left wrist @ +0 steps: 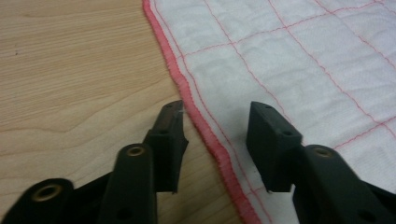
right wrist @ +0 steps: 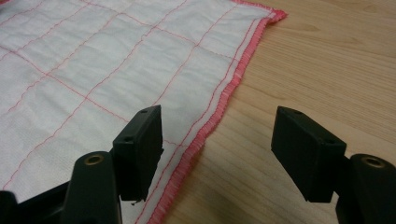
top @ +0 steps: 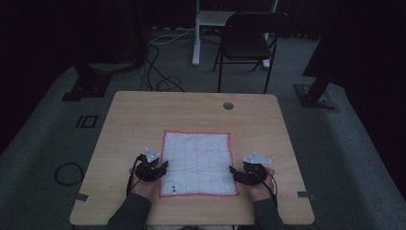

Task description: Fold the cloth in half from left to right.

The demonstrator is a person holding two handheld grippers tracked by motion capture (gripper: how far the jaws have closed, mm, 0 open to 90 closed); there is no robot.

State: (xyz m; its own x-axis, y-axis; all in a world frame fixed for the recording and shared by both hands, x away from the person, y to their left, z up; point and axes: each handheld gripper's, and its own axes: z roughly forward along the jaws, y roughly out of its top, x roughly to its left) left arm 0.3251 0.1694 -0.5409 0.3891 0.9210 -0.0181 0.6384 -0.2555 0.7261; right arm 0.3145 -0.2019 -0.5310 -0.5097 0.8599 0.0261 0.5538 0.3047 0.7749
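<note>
White cloth point(top: 198, 163) with a pink hem and pink grid lines lies flat on the wooden bench point(top: 143, 115), near the person's edge. Left gripper point(top: 165, 166) sits at the cloth's left hem; its jaws stand partly open and straddle the hem point(left wrist: 205, 126), one over bare wood, the other over fabric, gripping nothing. Right gripper point(top: 232, 170) sits at the right hem with its jaws wide apart, one above the cloth point(right wrist: 93, 70), the other above the wood, also holding nothing.
</note>
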